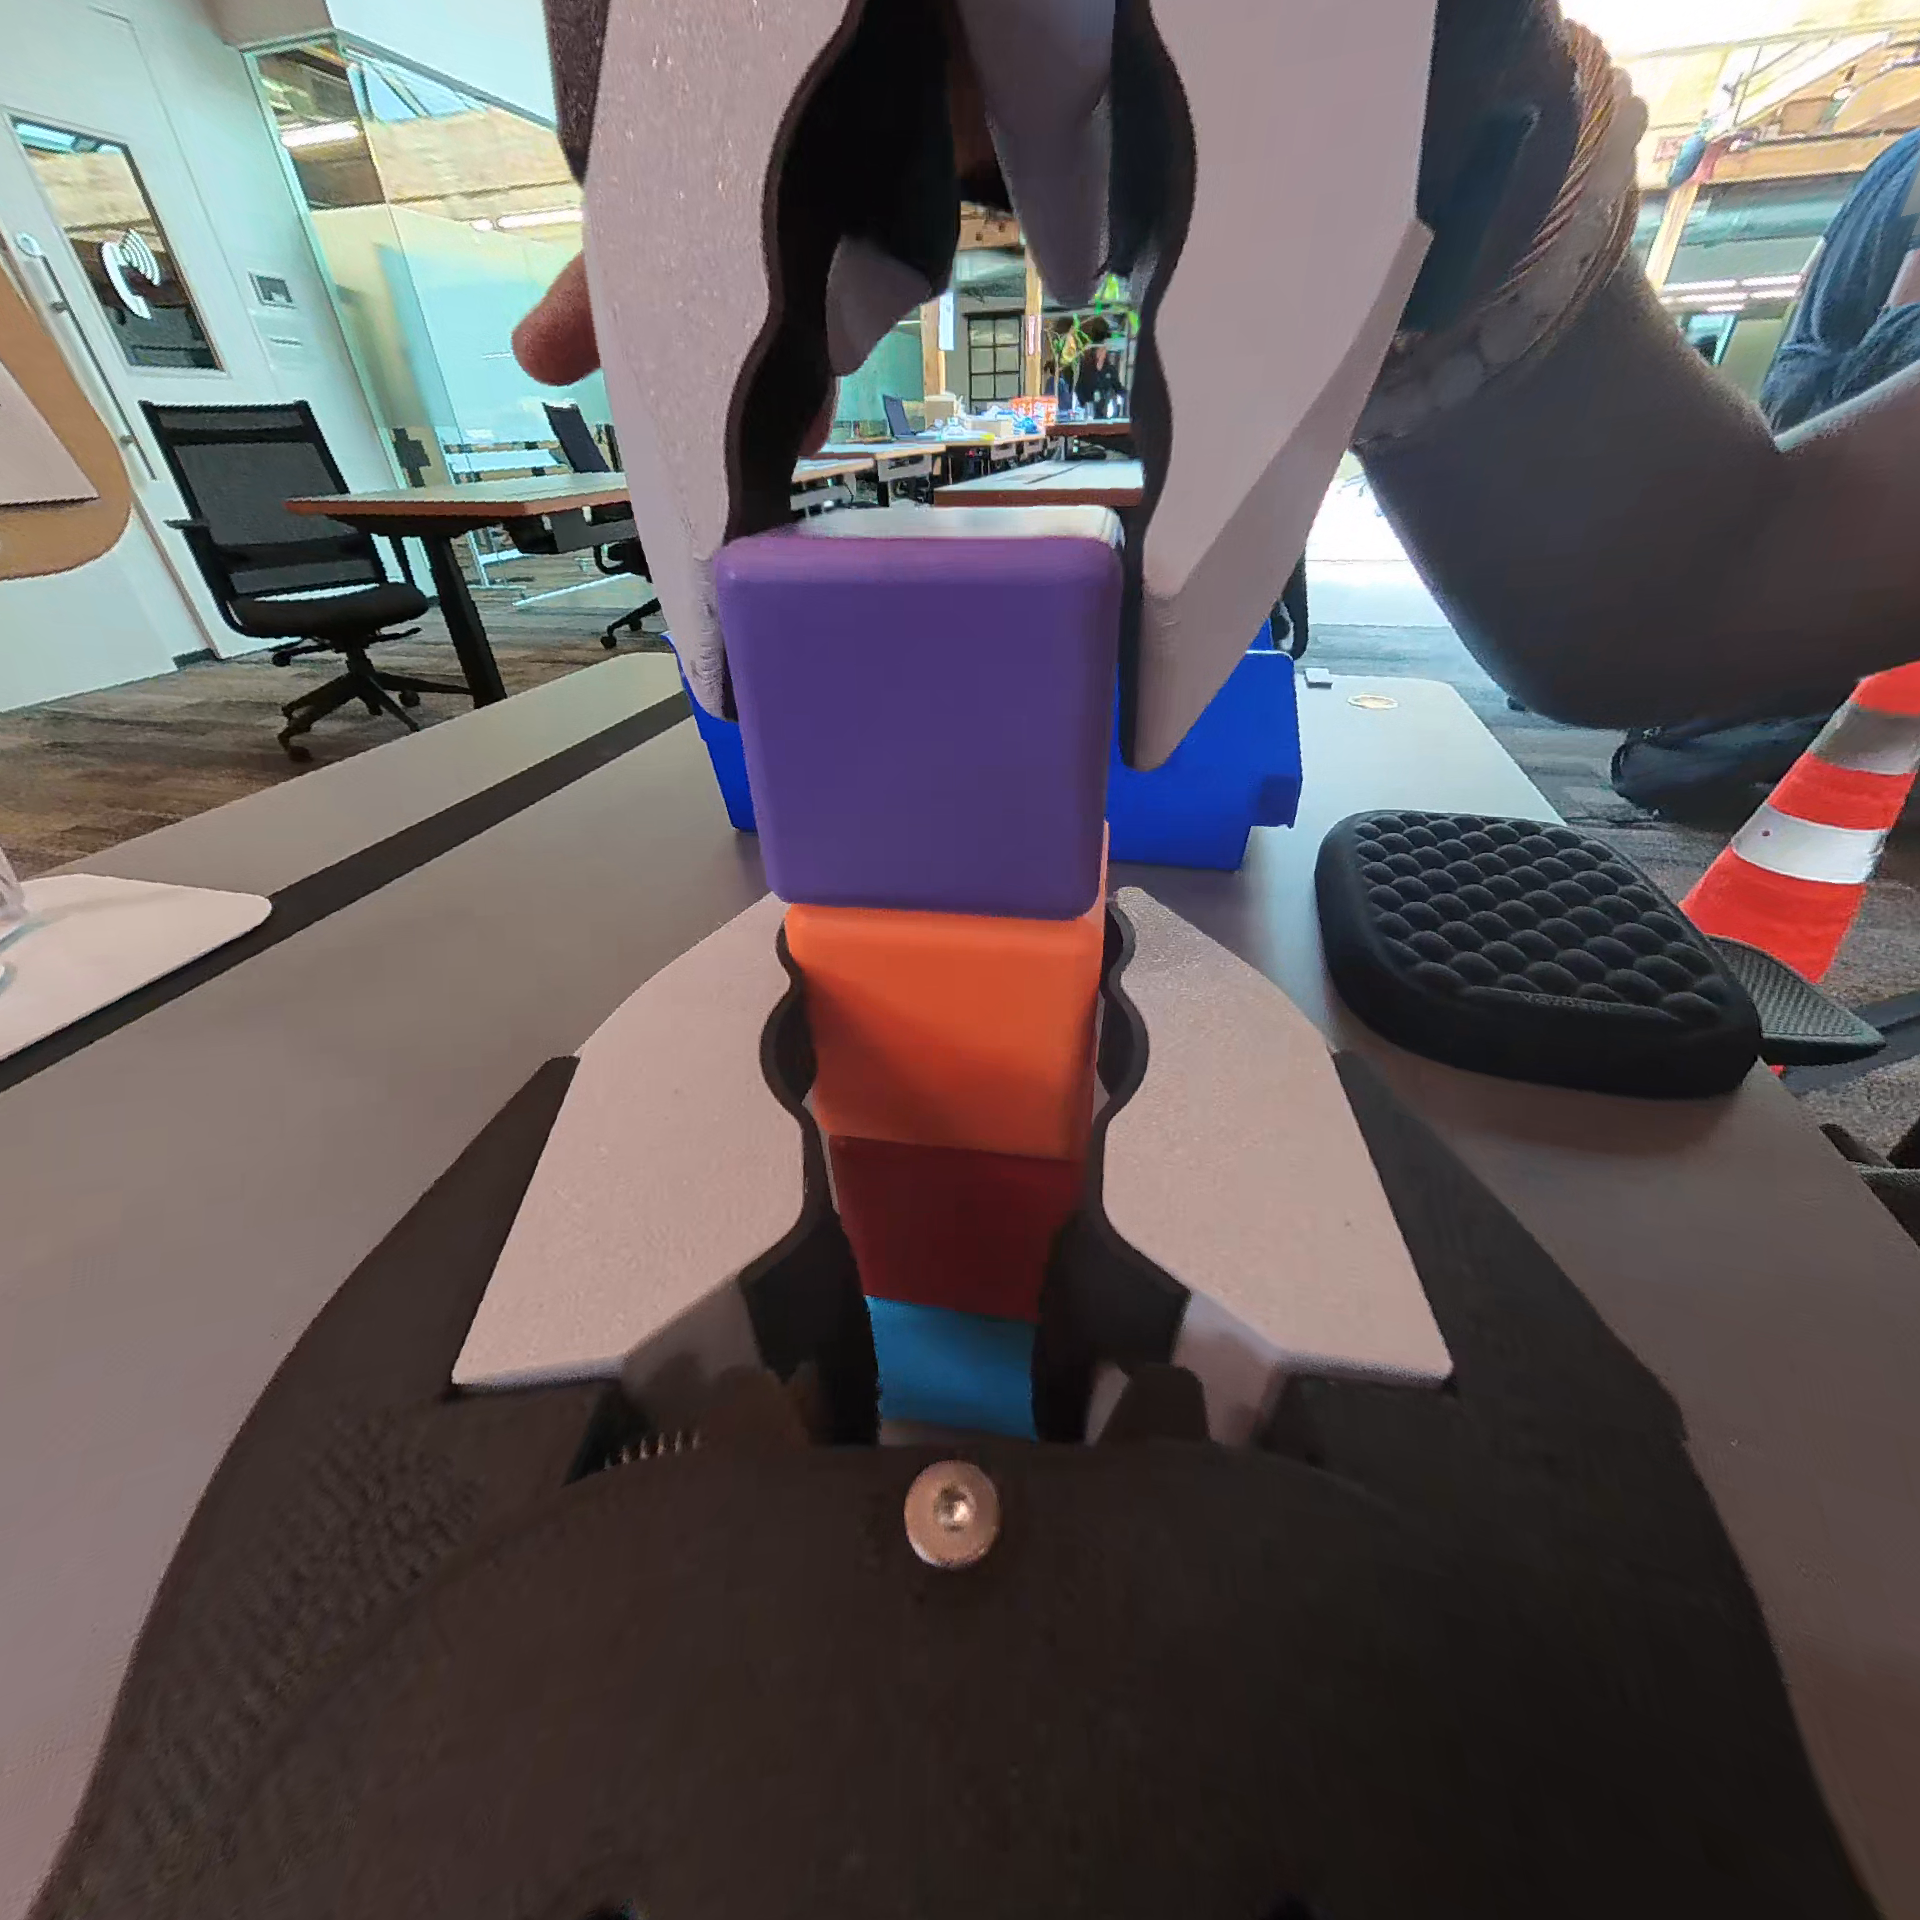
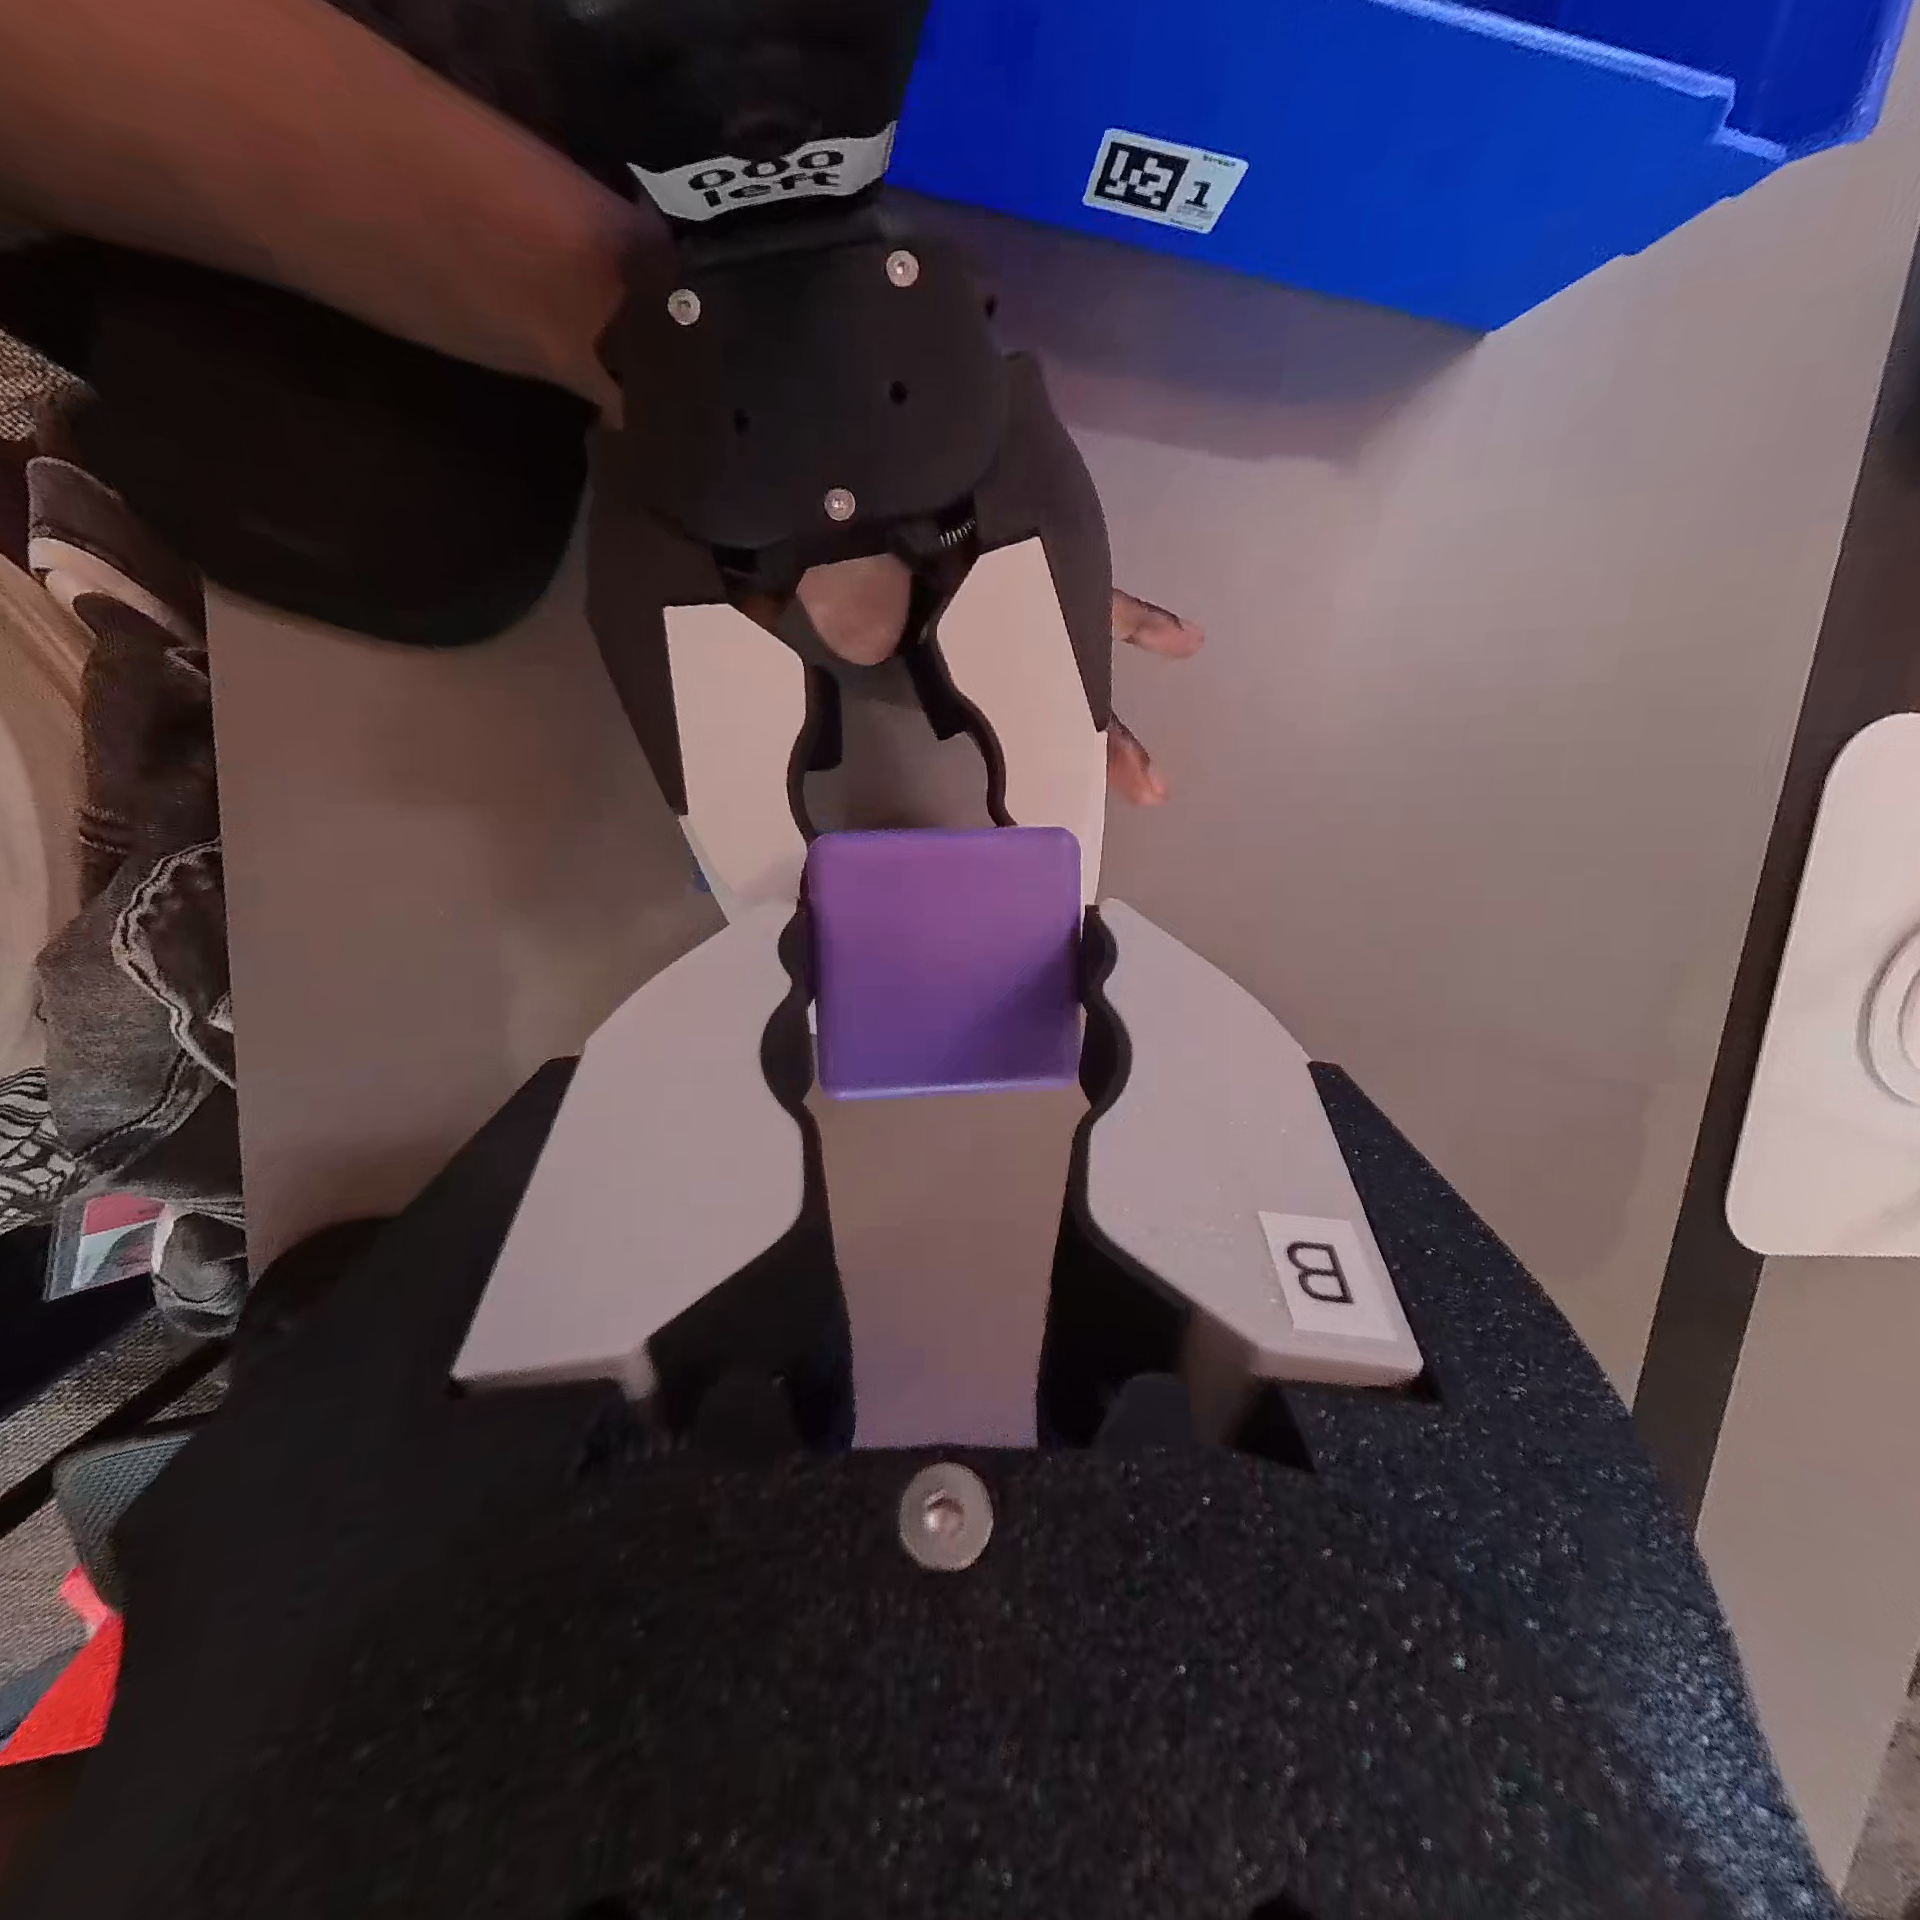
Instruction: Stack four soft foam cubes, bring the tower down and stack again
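A tower of four foam cubes stands on the grey table (image 1: 416,1039): blue cube (image 1: 951,1366) at the bottom, dark red cube (image 1: 951,1226), orange cube (image 1: 940,1029), purple cube (image 1: 920,717) on top. My left gripper (image 1: 953,914) comes in level and is shut on the orange cube's sides. My right gripper (image 1: 932,727) comes from above and is shut on the purple cube. In the right wrist view the purple cube (image 2: 940,966) sits between my right gripper's (image 2: 943,920) fingers and hides the cubes under it. The left gripper (image 2: 902,810) shows beyond it.
A blue bin (image 1: 1205,769) stands just behind the tower and also shows in the right wrist view (image 2: 1351,156). A black textured pad (image 1: 1517,945) lies to the right. An orange-and-white cone (image 1: 1829,821) stands off the table's right. A white mat (image 1: 114,945) lies at the left. Some 5 cm of space lies between my two pairs of fingers.
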The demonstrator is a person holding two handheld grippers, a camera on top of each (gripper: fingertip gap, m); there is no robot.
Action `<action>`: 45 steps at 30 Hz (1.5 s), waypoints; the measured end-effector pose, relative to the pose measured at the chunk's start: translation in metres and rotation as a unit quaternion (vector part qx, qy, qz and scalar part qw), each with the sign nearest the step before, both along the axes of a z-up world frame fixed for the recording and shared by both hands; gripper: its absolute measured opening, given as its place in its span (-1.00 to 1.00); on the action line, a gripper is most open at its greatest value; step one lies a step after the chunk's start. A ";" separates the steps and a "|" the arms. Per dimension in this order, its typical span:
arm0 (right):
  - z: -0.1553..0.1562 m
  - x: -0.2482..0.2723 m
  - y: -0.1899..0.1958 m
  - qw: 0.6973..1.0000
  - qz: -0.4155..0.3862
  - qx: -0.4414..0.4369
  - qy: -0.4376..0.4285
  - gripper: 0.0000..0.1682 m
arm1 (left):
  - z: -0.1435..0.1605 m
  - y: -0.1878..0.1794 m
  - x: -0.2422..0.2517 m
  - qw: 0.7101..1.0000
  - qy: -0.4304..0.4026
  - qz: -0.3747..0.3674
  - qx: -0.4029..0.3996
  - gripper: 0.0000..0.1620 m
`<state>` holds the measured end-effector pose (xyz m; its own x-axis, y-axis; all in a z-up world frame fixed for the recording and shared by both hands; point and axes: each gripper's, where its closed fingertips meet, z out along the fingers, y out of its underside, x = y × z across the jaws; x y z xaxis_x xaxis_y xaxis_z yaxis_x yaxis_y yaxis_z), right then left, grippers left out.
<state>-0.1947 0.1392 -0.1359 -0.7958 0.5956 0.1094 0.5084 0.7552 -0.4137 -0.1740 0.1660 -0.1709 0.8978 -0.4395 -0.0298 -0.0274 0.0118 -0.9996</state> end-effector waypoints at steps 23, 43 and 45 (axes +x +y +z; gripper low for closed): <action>0.019 -0.002 0.005 0.993 -0.018 -0.087 0.084 -0.43 | -0.001 -0.001 0.002 1.000 0.005 -0.001 -0.014 -0.36; -0.024 0.094 0.300 0.844 -0.526 -0.019 0.104 -0.42 | -0.001 -0.001 0.001 1.000 0.001 0.003 -0.018 -0.36; -0.051 0.106 0.318 0.828 -0.555 0.001 0.073 -0.42 | -0.001 -0.001 0.001 1.000 0.003 0.005 -0.018 -0.36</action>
<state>-0.0885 0.4568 -0.1868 0.2645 0.9514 0.1576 0.8343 -0.1438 -0.5322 -0.1730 0.1649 -0.1722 0.9017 -0.4319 -0.0187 -0.0328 -0.0253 -0.9991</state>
